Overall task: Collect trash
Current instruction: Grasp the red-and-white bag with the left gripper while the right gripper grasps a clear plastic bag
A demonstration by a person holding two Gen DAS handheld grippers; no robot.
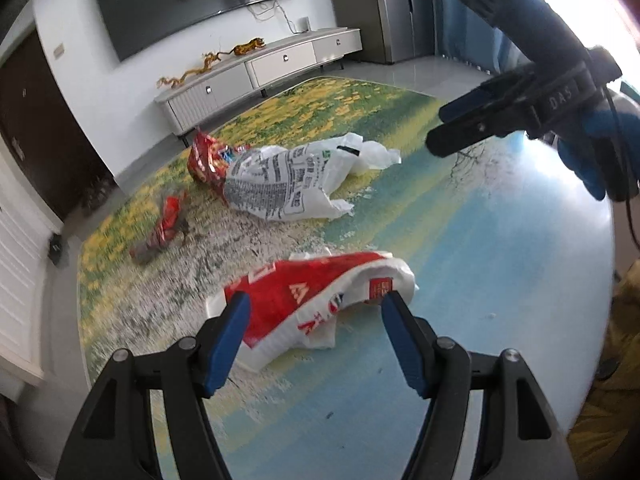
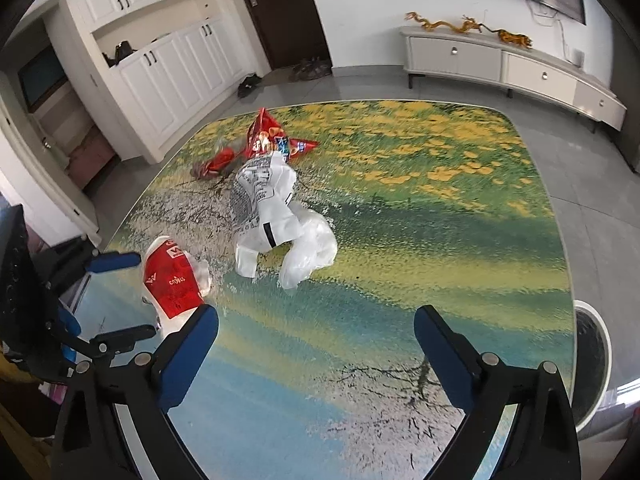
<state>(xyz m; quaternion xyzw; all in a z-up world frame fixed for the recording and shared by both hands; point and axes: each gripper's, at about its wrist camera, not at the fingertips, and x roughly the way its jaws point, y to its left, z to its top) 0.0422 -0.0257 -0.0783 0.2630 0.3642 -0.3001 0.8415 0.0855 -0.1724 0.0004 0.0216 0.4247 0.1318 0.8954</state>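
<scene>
A red and white plastic bag (image 1: 316,300) lies on the table just ahead of my left gripper (image 1: 316,304), whose open jaws stand either side of its near end without closing; it also shows in the right wrist view (image 2: 174,280). A white printed plastic bag (image 1: 288,178) (image 2: 276,216) lies mid-table. A red snack bag (image 1: 206,158) (image 2: 270,140) and a small red wrapper (image 1: 164,226) (image 2: 216,164) lie beyond it. My right gripper (image 2: 316,328) is open and empty above the table; it shows in the left wrist view (image 1: 436,130).
The round table (image 2: 440,200) has a glossy painted landscape top. A white TV cabinet (image 2: 500,64) stands against the far wall, white cupboards (image 2: 160,68) at the left. A white round bin rim (image 2: 600,360) shows beyond the table's right edge.
</scene>
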